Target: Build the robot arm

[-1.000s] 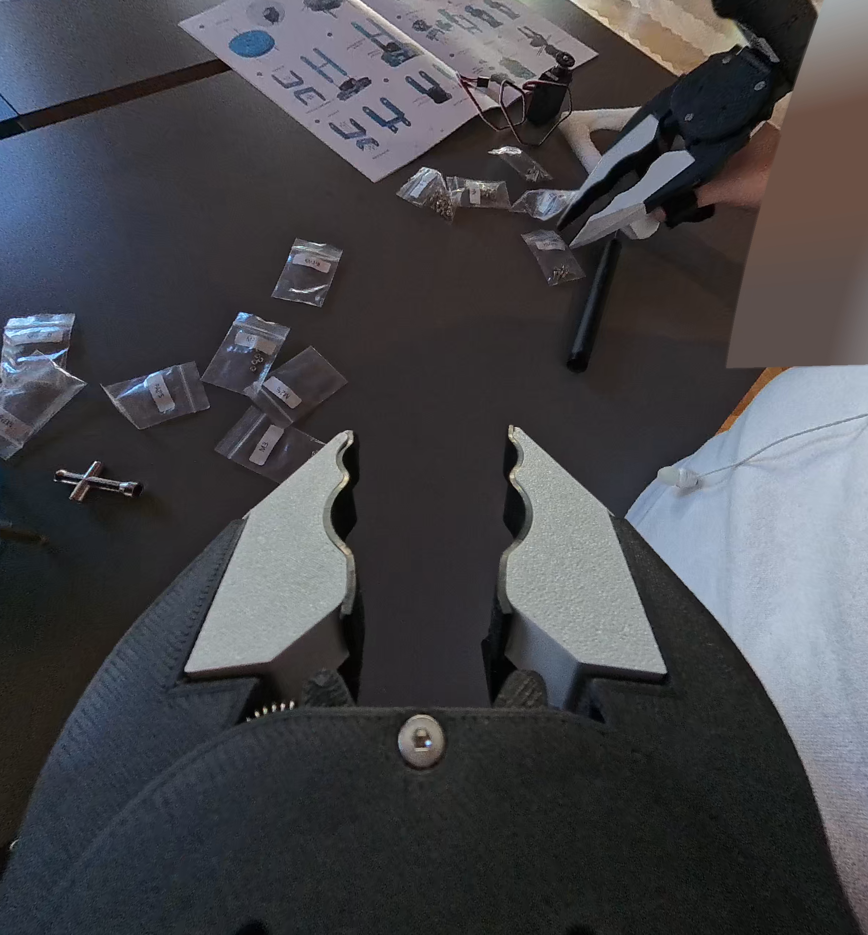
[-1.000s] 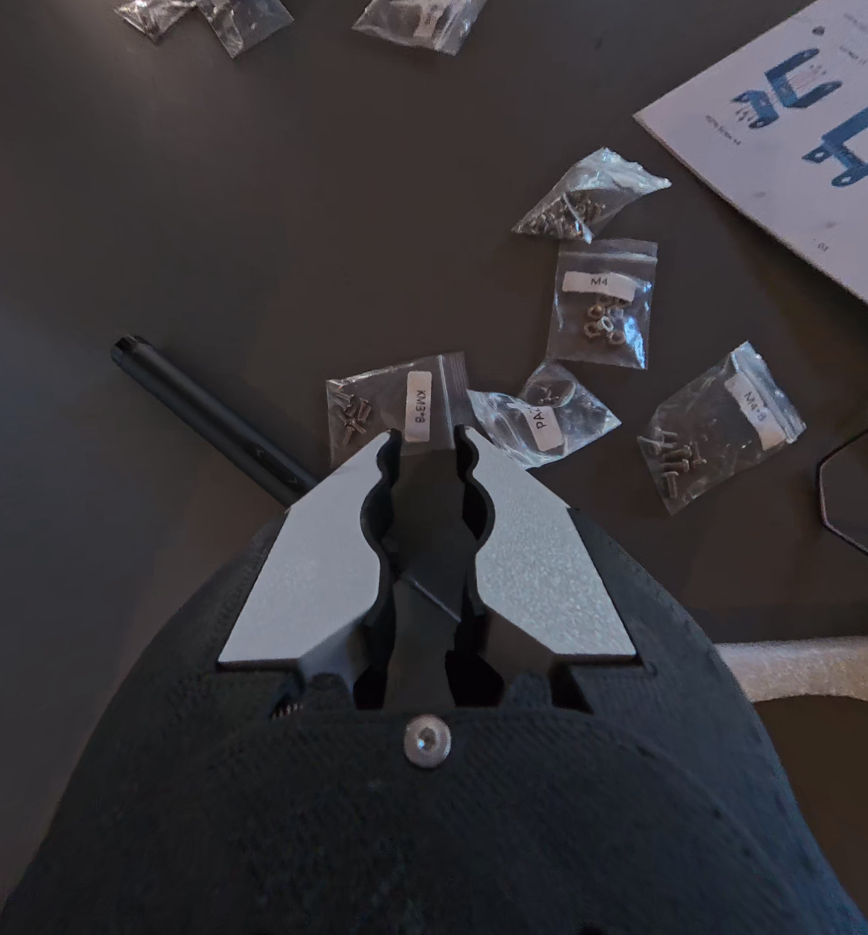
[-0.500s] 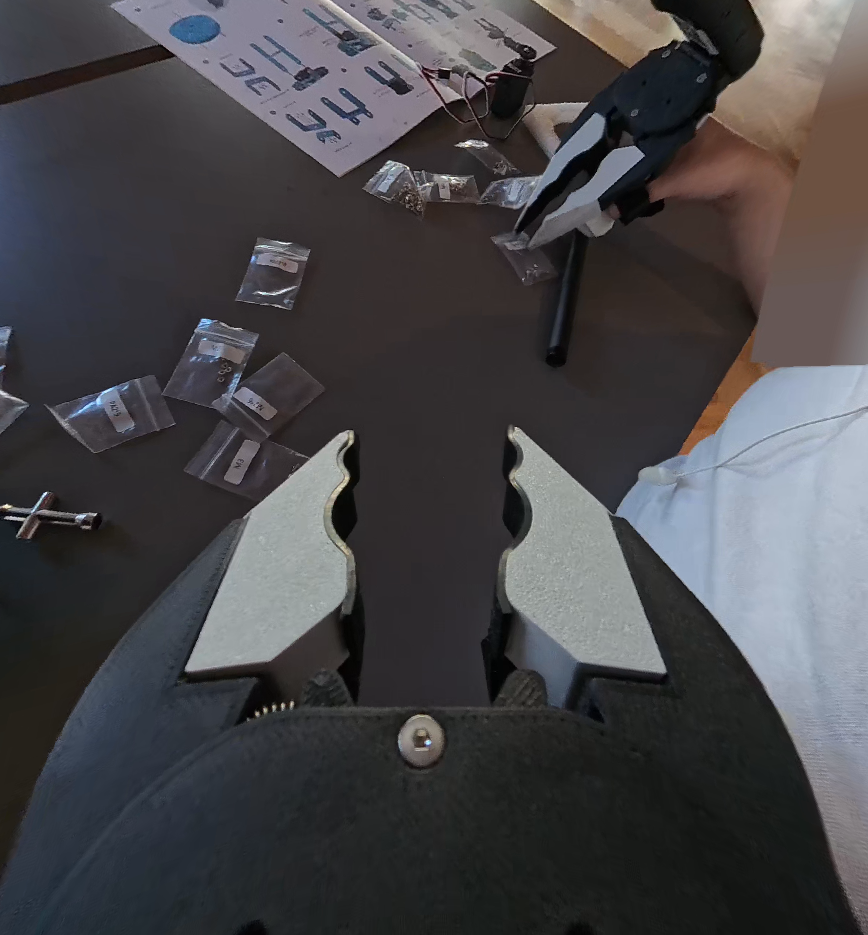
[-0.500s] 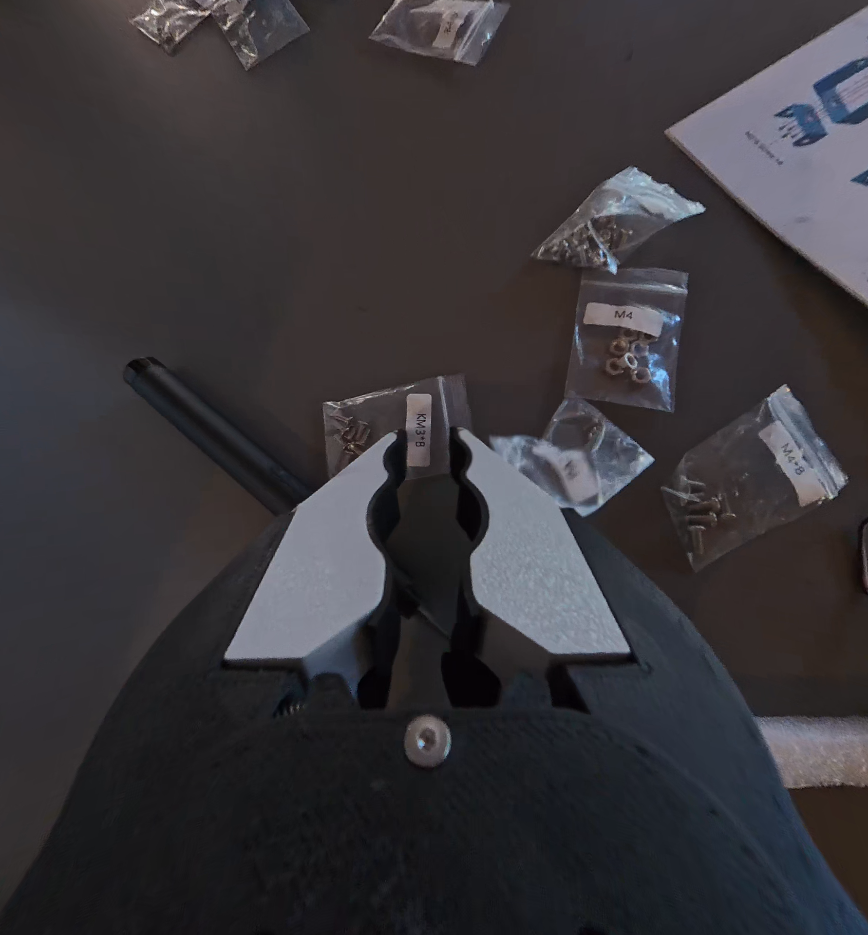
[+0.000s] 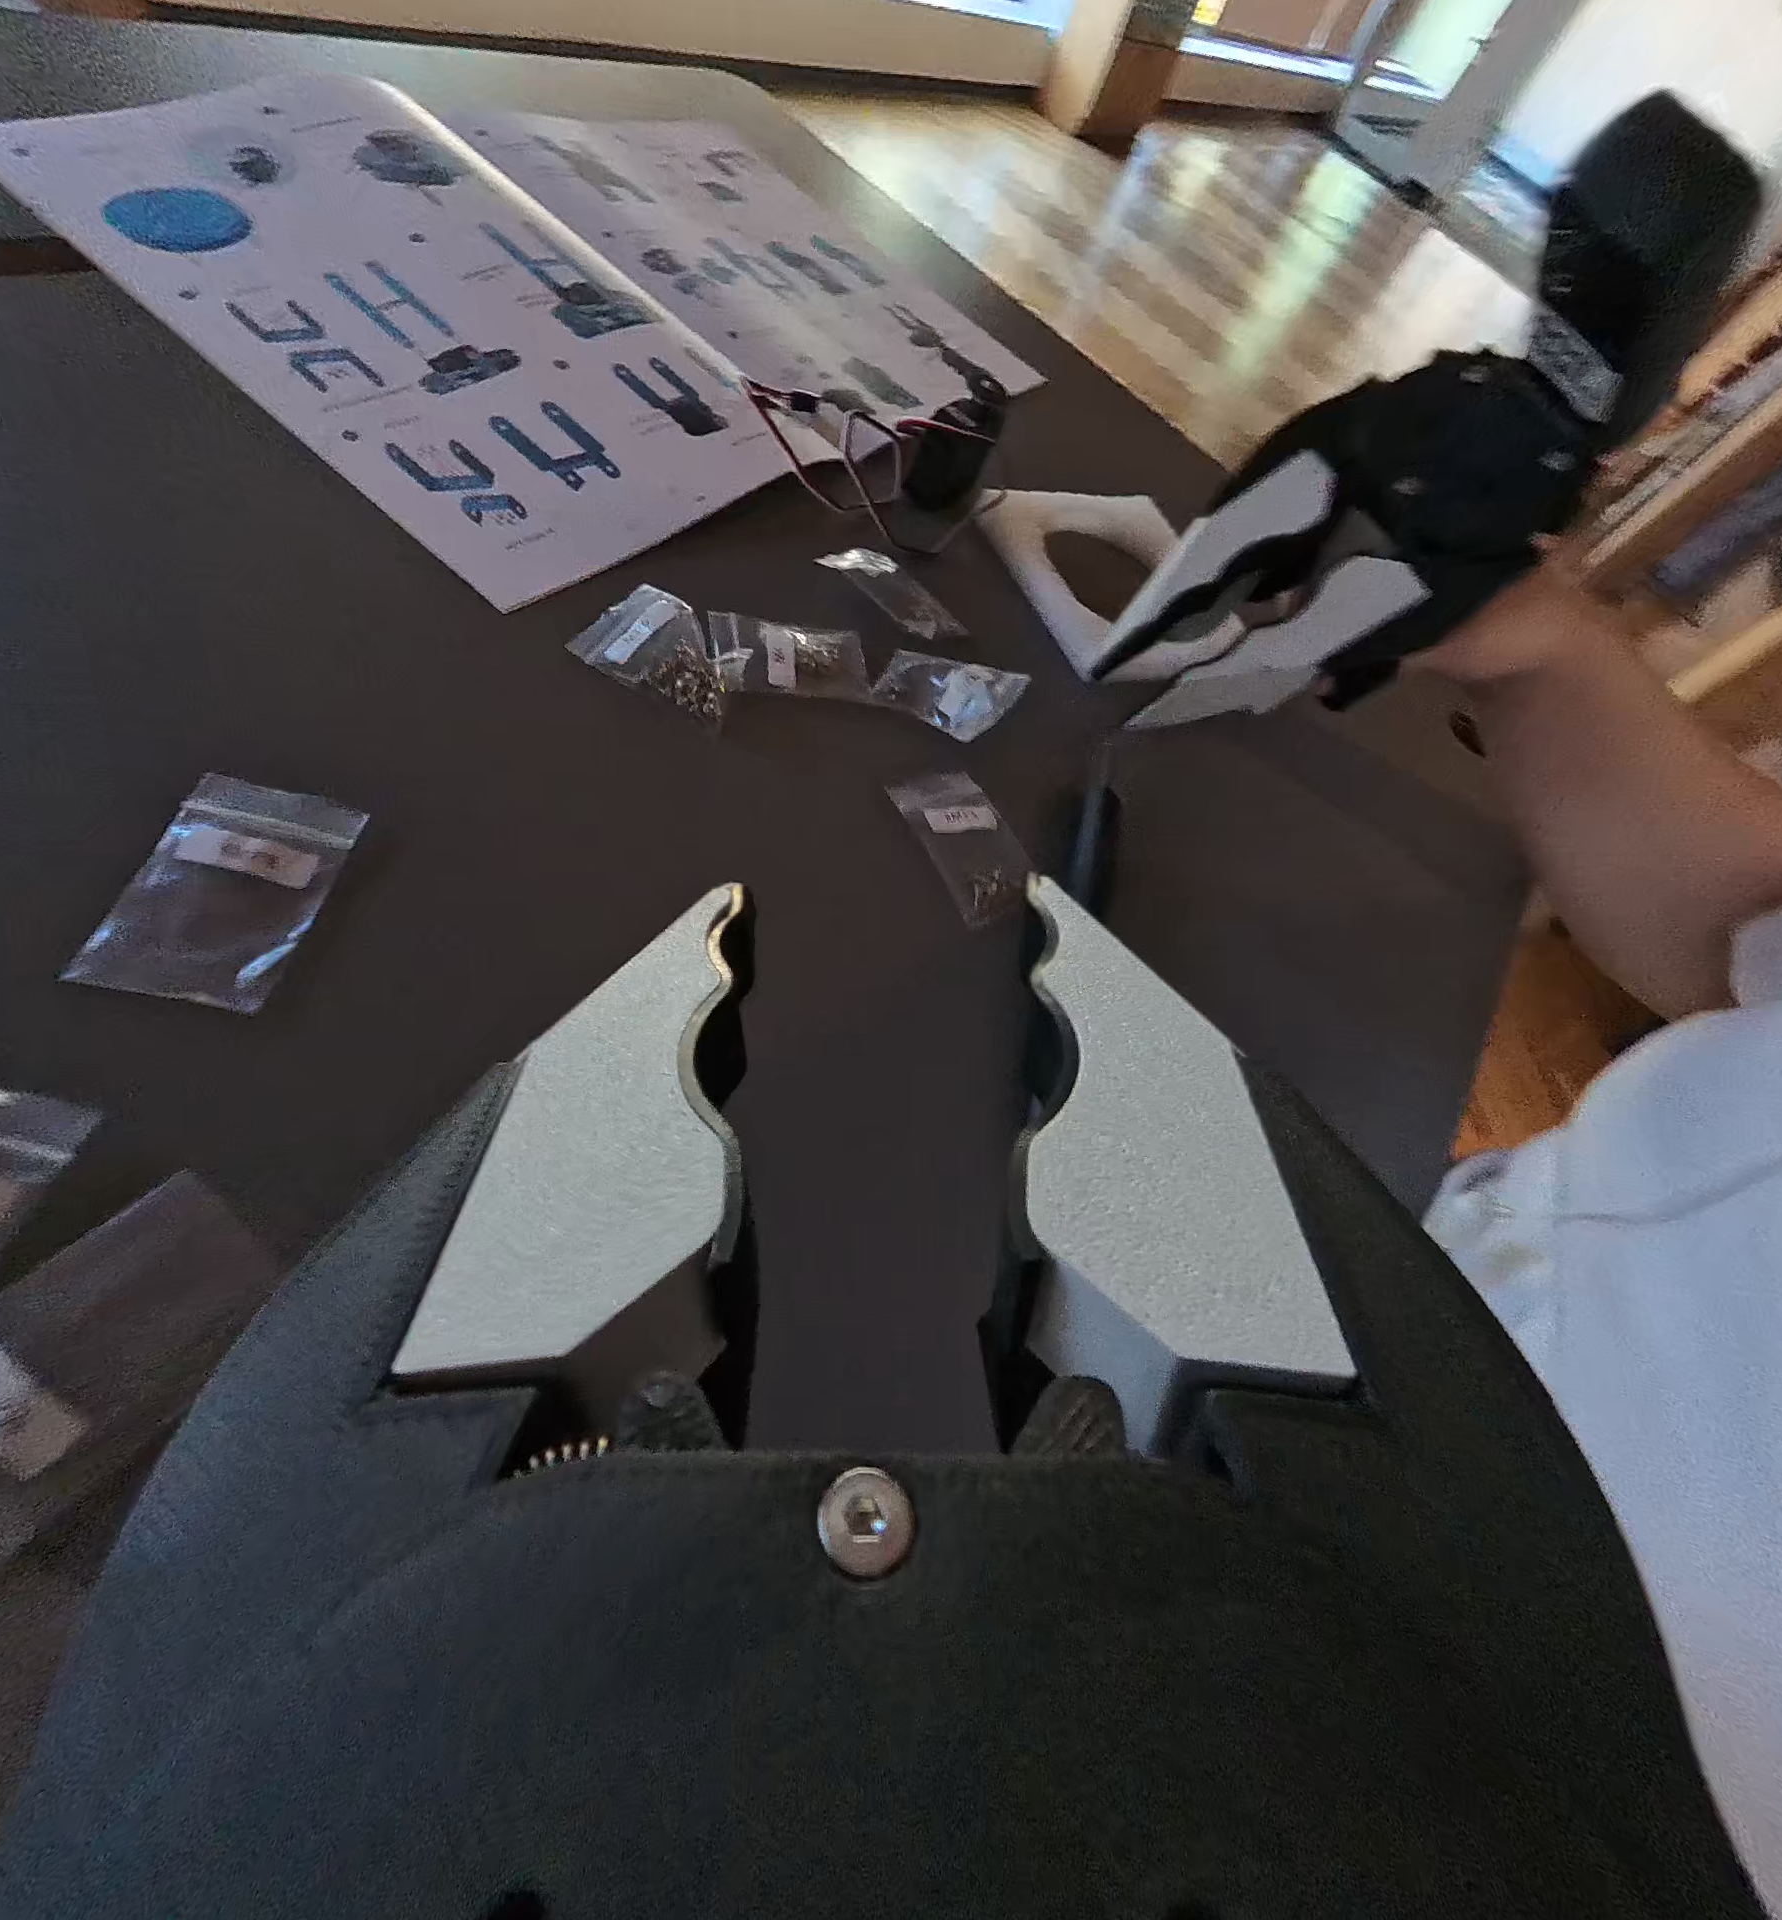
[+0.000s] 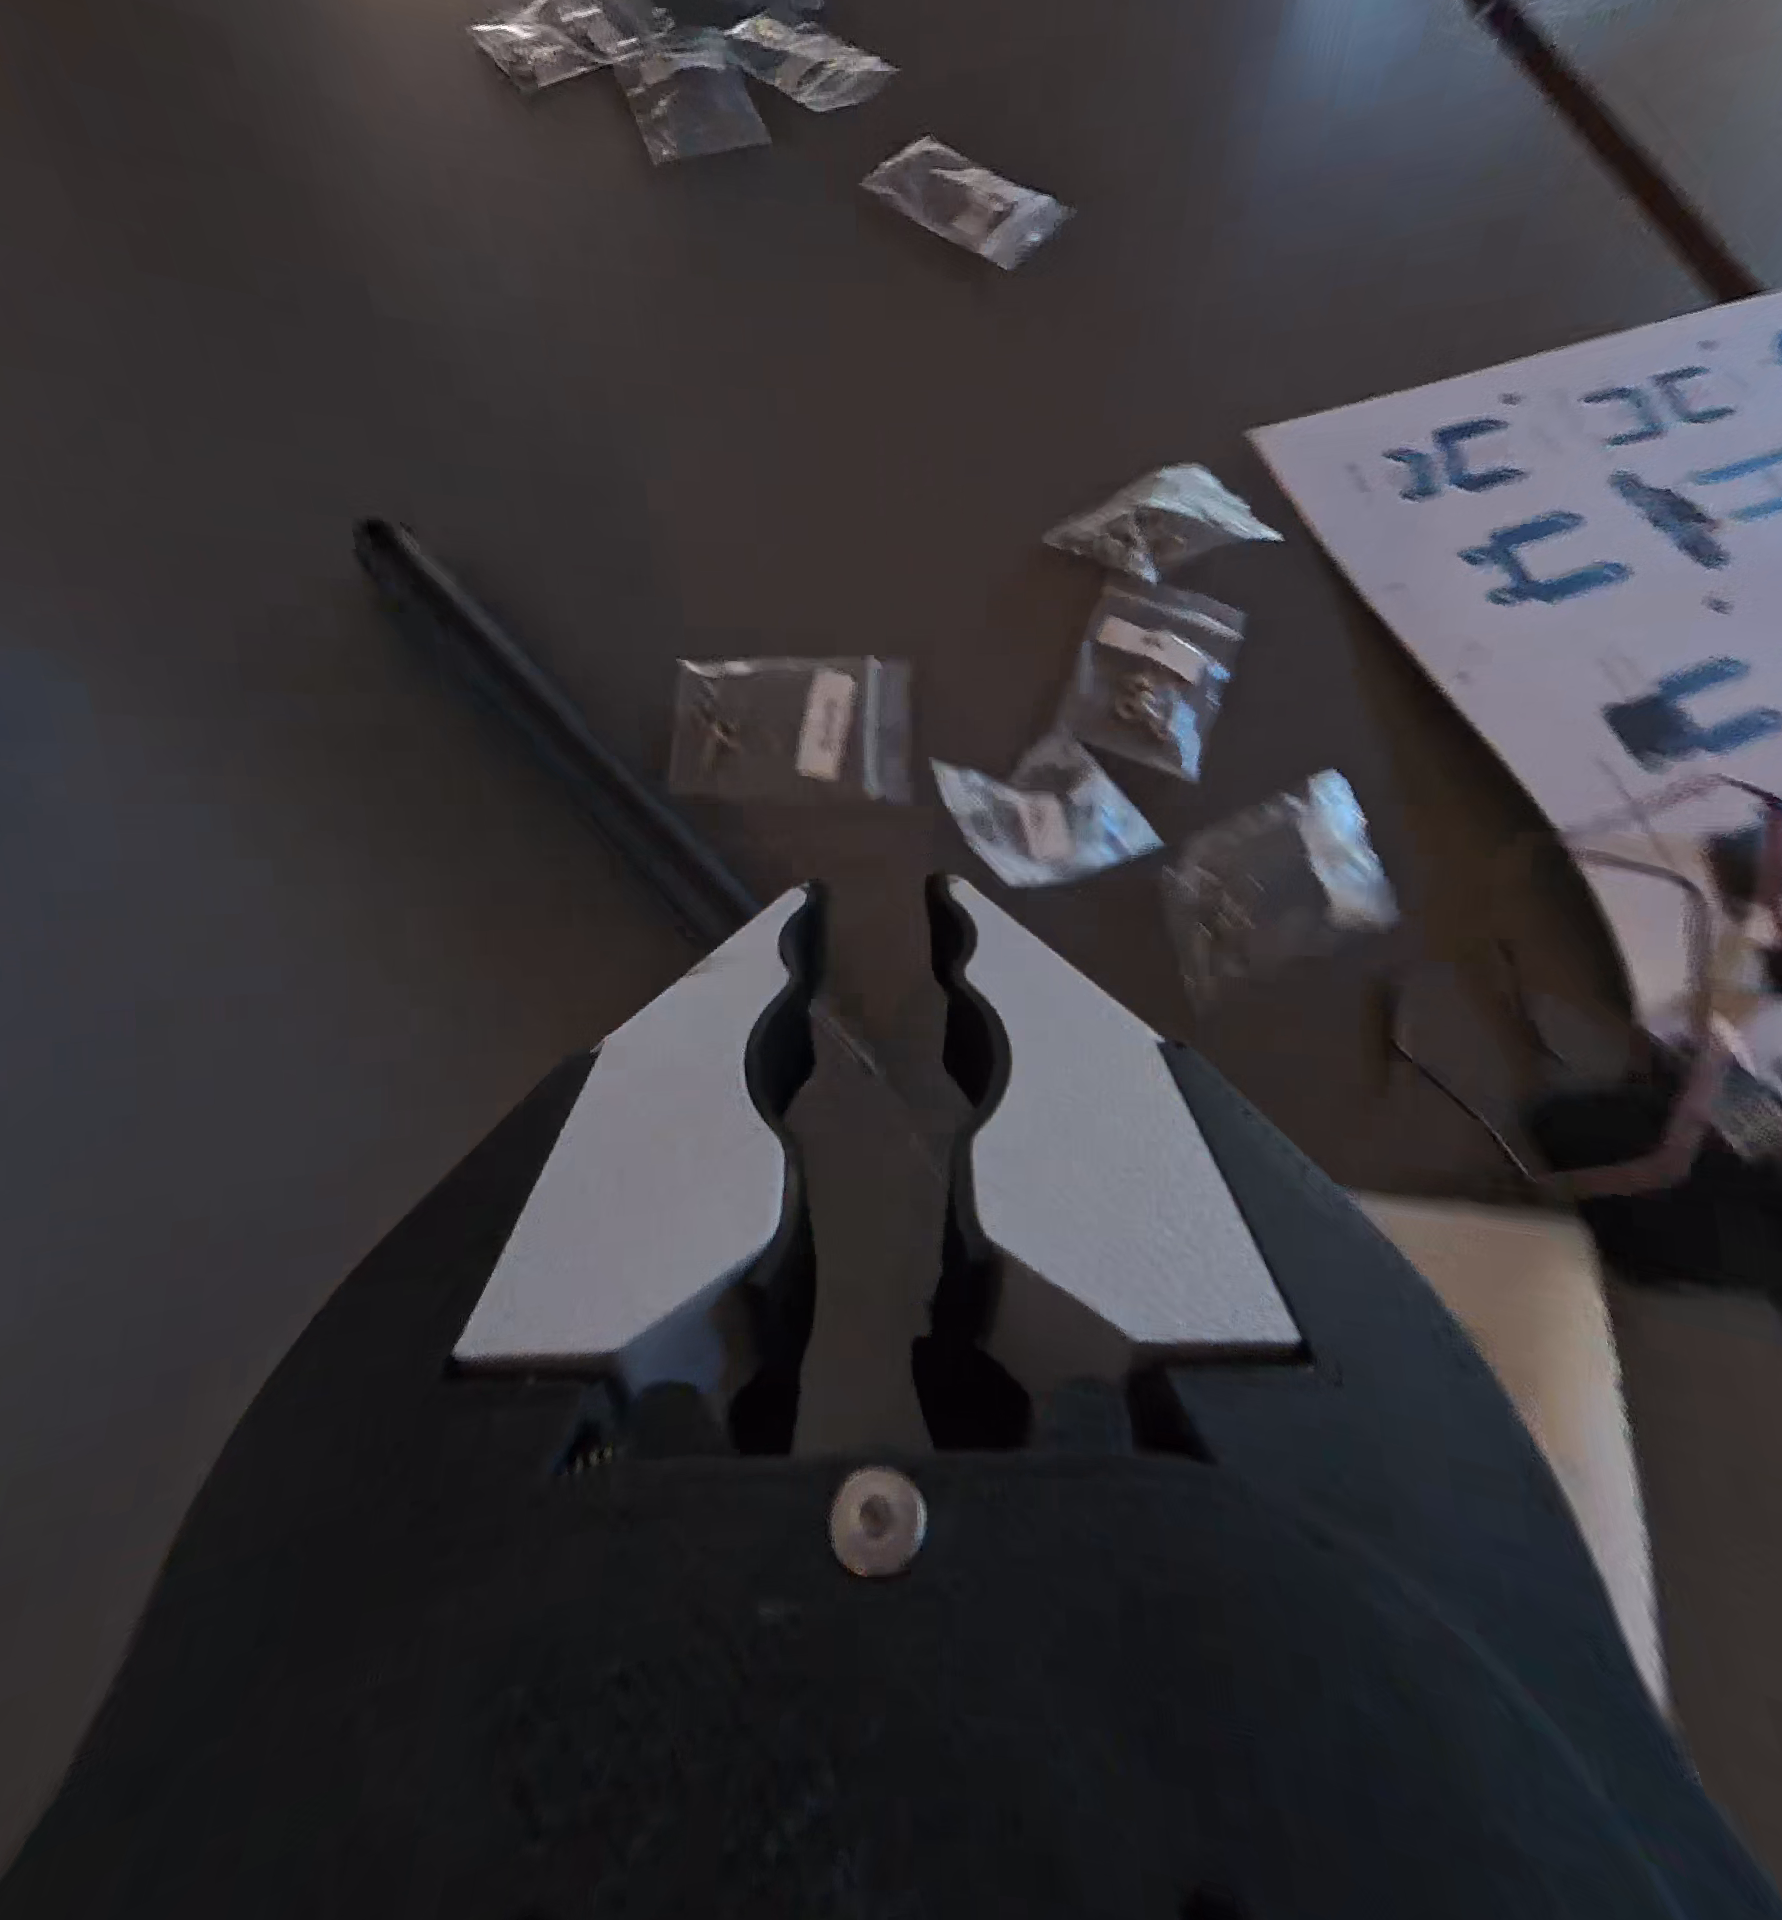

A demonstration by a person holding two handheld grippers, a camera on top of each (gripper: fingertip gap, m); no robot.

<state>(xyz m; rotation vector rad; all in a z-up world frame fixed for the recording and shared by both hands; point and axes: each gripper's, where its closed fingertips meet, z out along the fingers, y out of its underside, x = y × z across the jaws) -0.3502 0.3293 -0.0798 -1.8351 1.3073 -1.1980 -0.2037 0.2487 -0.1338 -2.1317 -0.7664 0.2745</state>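
Note:
My left gripper (image 5: 887, 899) is open and empty, low over the dark table (image 5: 451, 707). A small clear bag of screws (image 5: 960, 842) lies just beyond its right fingertip, beside a black rod (image 5: 1093, 831). My right gripper (image 6: 876, 888) is empty, its jaws only a narrow gap apart, and it is raised off the table. The same screw bag (image 6: 793, 727) lies flat a little ahead of its tips, with the rod (image 6: 544, 717) to the left. The right gripper also shows in the left wrist view (image 5: 1126, 691), held by a hand.
An open instruction booklet (image 5: 451, 312) lies at the back, with a black servo and wires (image 5: 944, 457) and a white foam piece (image 5: 1063, 540) beside it. Several more small bags (image 5: 762, 655) (image 6: 1157, 675) (image 6: 679, 73) are scattered about. A person's arm (image 5: 1614, 810) is at right. The gap from one gripper's tips to the other's is roughly 20 cm.
My right gripper has lifted and drawn back from the screw bag, which now lies apart from its tips. My left gripper has moved forward and right toward that bag, still open.

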